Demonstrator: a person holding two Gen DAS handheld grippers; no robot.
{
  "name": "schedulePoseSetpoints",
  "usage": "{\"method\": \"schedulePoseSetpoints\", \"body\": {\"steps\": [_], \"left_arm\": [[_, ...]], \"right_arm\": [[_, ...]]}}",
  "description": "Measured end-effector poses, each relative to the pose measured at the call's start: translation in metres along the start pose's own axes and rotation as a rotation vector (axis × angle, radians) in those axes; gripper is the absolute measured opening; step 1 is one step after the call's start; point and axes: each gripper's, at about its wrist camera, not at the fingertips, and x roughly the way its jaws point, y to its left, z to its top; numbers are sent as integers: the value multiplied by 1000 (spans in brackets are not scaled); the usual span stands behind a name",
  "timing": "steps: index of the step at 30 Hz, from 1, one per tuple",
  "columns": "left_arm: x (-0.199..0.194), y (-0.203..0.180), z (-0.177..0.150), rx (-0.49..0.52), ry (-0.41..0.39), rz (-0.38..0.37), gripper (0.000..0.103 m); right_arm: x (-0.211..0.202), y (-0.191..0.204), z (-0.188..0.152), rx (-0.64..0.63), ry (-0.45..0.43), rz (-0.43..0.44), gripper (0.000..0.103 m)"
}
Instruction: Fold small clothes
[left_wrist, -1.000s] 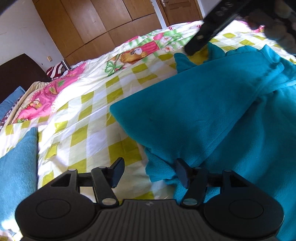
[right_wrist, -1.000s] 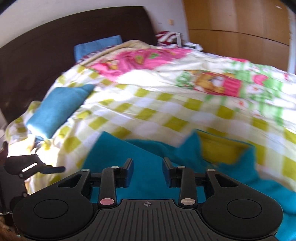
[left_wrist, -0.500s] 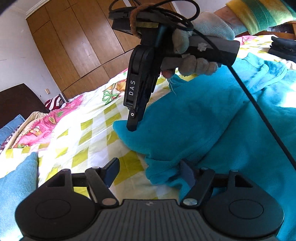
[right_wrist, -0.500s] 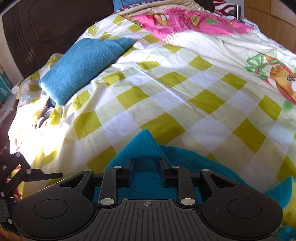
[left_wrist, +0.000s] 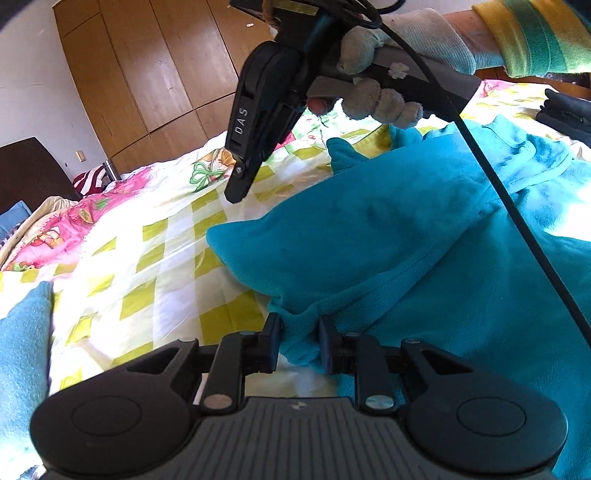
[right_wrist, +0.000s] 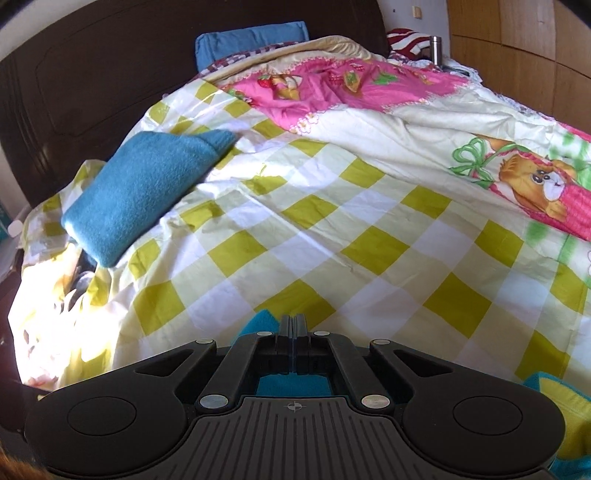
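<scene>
Below, my left tongs sit narrowed on a bunched edge of the teal fleece garment, the fabric pinched between the two fingers. That garment lies spread on the bed, over the yellow-and-white checked quilt, and fills the right side of the left wrist view. Above the garment, my gloved right hand holds the right tongs pointing down toward the quilt, just beside the garment's far corner. Seen from the right wrist view, these tongs are pressed together, with teal fabric showing beneath them; I cannot tell whether any is caught. A folded blue cloth rests on the quilt, well apart from the garment, near the dark headboard.
</scene>
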Motion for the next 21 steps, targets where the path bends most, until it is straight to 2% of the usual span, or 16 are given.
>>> {"method": "schedulePoseSetpoints", "body": {"steps": [2, 4, 5, 6, 7, 9, 10, 11, 12, 13, 15, 18, 20, 21], "left_arm": [[0, 5, 0, -12, 0, -18, 39], [1, 8, -3, -24, -13, -18, 42], [3, 10, -2, -28, -13, -26, 45], [4, 11, -3, -30, -17, -29, 49], [6, 12, -5, -30, -18, -27, 52], [10, 12, -6, -28, -24, -19, 68], [12, 12, -6, -27, -28, -12, 70], [13, 12, -5, -28, -30, -9, 71], [15, 12, -5, -31, -30, -7, 70], [16, 12, -4, -31, -26, -3, 68], [18, 10, -3, -33, -15, -12, 45], [12, 1, 0, -29, -10, -6, 29], [3, 1, 4, -52, -19, -10, 25], [-3, 4, 6, -95, -23, -19, 25]], "right_arm": [[5, -1, -7, 0, 37, 56, 15], [10, -1, -11, -10, 44, 79, 43], [12, -1, -12, -22, 37, 91, 50], [14, -2, -12, -33, 29, 98, 55], [17, -2, -11, -39, 25, 107, 55], [28, -4, -8, -40, 46, 136, 57], [34, -2, -8, -46, 71, 128, 54], [39, 1, -8, -63, 95, 107, 46], [43, 5, -9, -85, 121, 85, 16], [46, 8, -11, -92, 150, 75, 10], [38, 12, -14, -97, 139, 57, 8], [12, 10, -7, -39, 61, 52, 7], [-2, 4, 1, 16, 7, 45, 6], [-7, 1, 7, 38, -17, 35, 6]]}}
